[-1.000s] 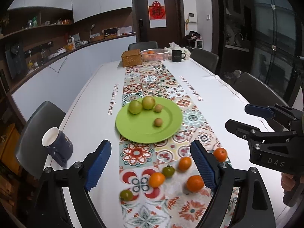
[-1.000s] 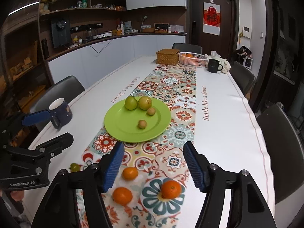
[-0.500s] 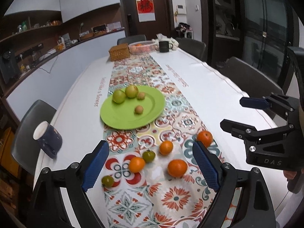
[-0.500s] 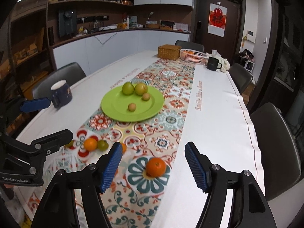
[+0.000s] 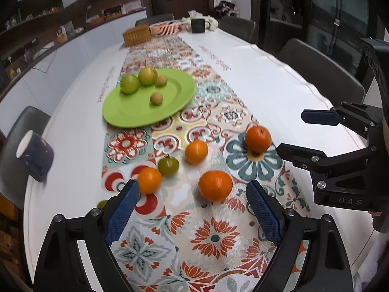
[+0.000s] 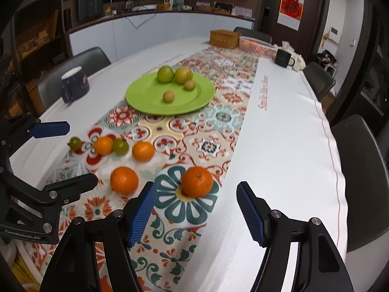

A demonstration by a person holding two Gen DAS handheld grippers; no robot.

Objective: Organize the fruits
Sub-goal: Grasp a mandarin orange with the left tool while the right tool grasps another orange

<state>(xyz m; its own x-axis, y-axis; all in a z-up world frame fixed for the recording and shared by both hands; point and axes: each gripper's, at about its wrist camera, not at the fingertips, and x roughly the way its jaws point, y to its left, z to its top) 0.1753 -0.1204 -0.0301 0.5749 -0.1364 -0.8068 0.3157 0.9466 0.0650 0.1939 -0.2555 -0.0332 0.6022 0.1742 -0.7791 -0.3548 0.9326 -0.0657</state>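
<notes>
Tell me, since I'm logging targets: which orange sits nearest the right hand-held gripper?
The orange on the big teal flower, directly ahead of the open right hand-held gripper; the others lie farther left.

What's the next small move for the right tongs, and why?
Probably ease the right tongs forward and down around the orange just ahead. They are open and empty, that orange sits nearly centred between their tips, and it lies loose on the table runner, off the green plate.

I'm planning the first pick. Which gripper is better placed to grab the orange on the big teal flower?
Right. The right gripper is open with that orange just ahead between its fingers; the left gripper faces a different orange.
</notes>
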